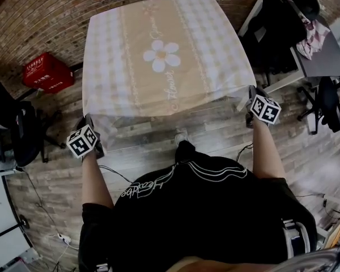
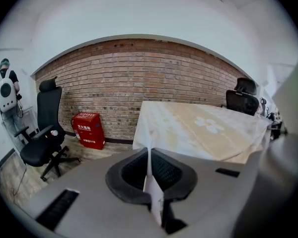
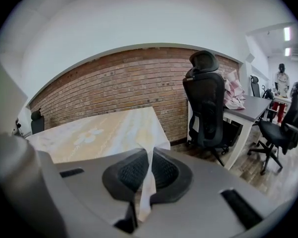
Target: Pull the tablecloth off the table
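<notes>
One tablecloth [image 1: 164, 55] lies spread over the single bench, which is hidden beneath it. Its beige centre band runs lengthwise away from the person toward the brick wall [image 1: 45, 16]. There is one checked band along each side and one white daisy [image 1: 163, 55] at the middle. The cloth's far edge drapes down on the wall side, and its near edge stretches between the two tools.

The left tool [image 2: 150, 155] is clenched on the cloth's near left corner, with a thin upright fold of fabric pinched between its dark pads. The right tool [image 3: 148, 157] is clenched in the same way on the near right corner, and a narrow strip of cloth hangs down through its closed jaws. Both tools point toward the bench and somewhat downward.

One red box [image 1: 47, 72] stands on the wooden floor against the wall, left of the bench.
</notes>
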The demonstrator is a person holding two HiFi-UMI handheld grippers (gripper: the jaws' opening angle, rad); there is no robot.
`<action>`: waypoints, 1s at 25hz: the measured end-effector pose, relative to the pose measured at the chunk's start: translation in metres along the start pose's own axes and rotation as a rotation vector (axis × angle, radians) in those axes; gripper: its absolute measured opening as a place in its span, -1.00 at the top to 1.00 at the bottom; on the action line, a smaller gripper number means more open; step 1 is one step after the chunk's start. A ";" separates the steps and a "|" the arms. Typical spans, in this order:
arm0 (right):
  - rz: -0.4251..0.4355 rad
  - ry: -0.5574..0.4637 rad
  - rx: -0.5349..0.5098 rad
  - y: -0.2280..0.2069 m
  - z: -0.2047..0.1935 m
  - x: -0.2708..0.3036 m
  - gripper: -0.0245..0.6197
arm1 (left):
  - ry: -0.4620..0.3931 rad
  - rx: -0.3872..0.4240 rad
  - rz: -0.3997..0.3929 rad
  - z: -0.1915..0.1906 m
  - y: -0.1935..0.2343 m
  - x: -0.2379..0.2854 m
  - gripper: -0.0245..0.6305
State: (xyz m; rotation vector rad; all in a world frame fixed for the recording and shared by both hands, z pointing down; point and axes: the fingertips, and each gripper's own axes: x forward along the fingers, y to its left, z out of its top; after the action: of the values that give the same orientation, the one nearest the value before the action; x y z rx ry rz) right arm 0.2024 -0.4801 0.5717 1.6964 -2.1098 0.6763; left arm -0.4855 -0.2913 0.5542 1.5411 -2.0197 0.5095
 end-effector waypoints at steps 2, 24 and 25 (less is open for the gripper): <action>0.005 -0.009 0.004 0.004 0.004 -0.004 0.93 | -0.007 -0.019 -0.005 0.004 -0.002 -0.004 0.91; 0.105 -0.192 0.032 0.046 0.042 -0.083 0.93 | -0.243 -0.082 -0.167 0.060 -0.052 -0.101 0.91; 0.111 -0.200 0.030 0.050 0.044 -0.087 0.93 | -0.251 -0.091 -0.178 0.063 -0.054 -0.106 0.91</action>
State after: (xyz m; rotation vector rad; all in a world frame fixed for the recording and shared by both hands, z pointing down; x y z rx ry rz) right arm 0.1738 -0.4260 0.4802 1.7371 -2.3568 0.5943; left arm -0.4247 -0.2633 0.4377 1.7810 -2.0278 0.1588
